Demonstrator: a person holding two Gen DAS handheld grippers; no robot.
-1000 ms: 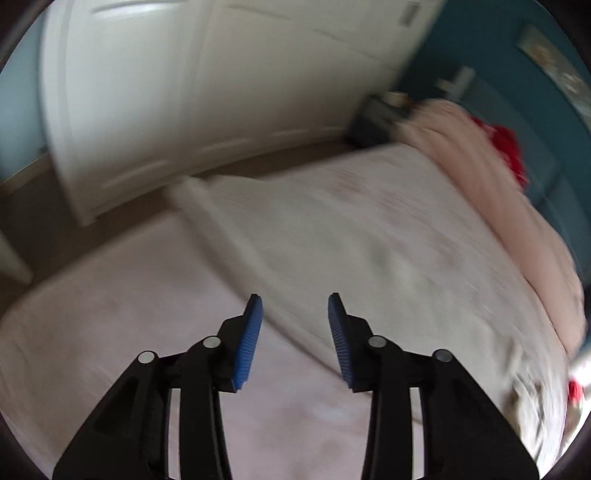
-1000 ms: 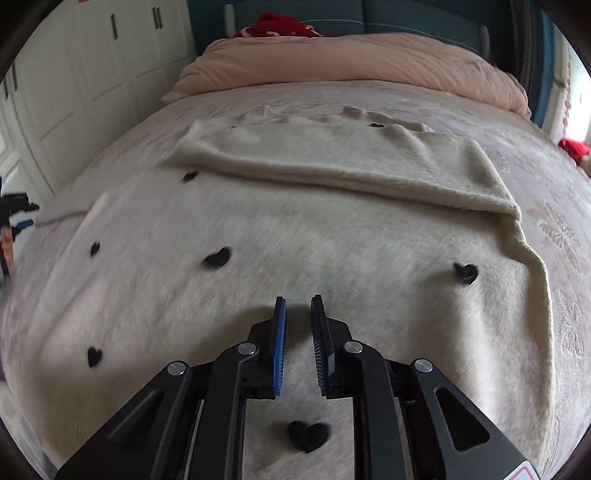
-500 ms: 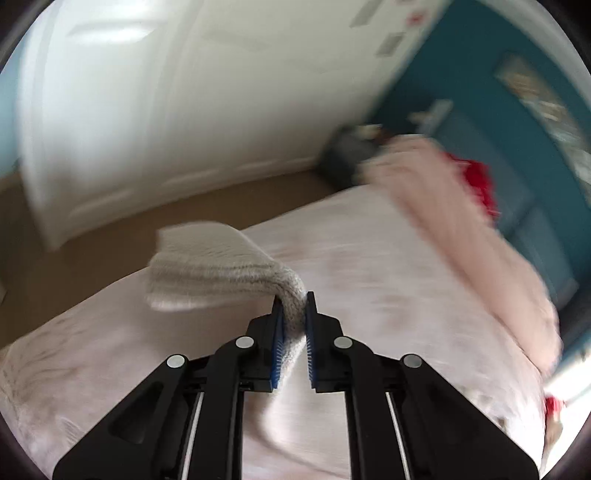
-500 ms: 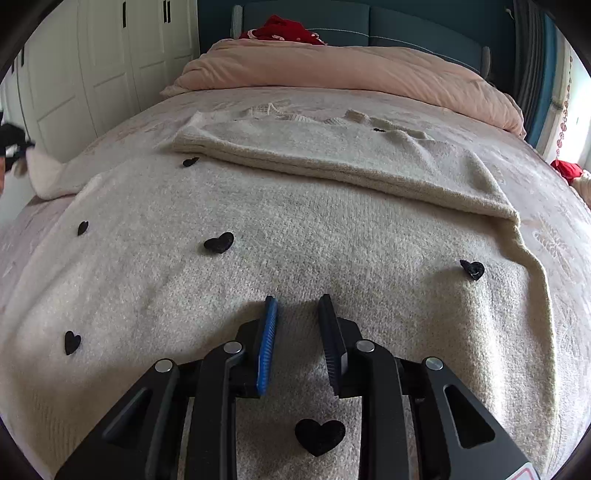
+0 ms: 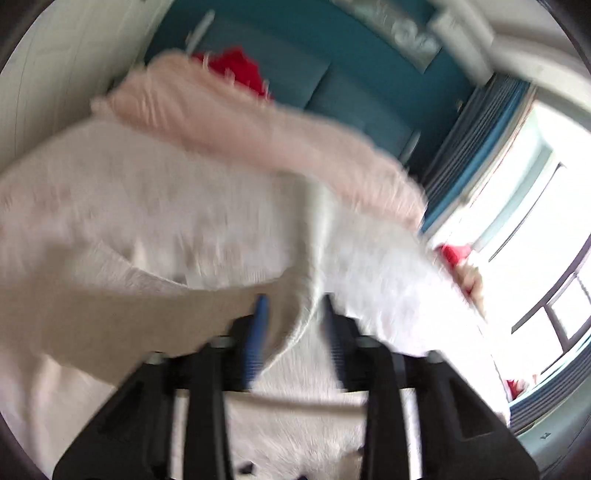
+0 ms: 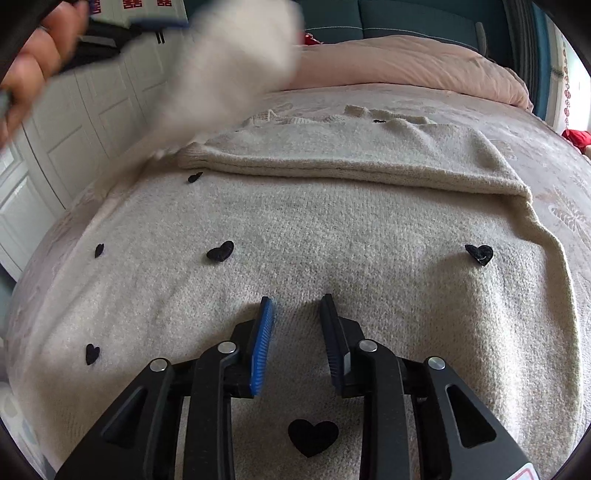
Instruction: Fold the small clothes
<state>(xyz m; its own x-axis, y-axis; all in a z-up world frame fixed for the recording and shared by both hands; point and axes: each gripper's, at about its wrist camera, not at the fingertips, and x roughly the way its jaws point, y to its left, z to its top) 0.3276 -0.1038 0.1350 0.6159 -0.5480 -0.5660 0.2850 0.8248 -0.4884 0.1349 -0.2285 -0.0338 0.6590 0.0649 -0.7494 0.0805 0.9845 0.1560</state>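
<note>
A cream knit sweater (image 6: 332,229) with black hearts (image 6: 220,252) lies flat on the bed, its far sleeve (image 6: 351,155) folded across the top. My left gripper (image 5: 295,310) is up in the air, blurred by motion, and its jaws are opening. The sweater's other sleeve (image 5: 166,306) hangs loose between them against the left pad. In the right wrist view that sleeve (image 6: 229,66) is a blur at top left, beside a person's hand (image 6: 33,62). My right gripper (image 6: 297,310) hovers low over the sweater's body, jaws opening, with nothing between them.
The bed cover (image 6: 554,155) is pale with a faint pattern. A pink duvet (image 6: 406,62) is bunched against the teal headboard (image 6: 406,18). White wardrobe doors (image 6: 92,122) stand left of the bed, and a bright window (image 5: 535,221) is on the right.
My left gripper shut on the sleeve at the bed's edge, then swung it up and across toward the sweater, and its jaws have parted. My right gripper stayed put while its jaws widened.
</note>
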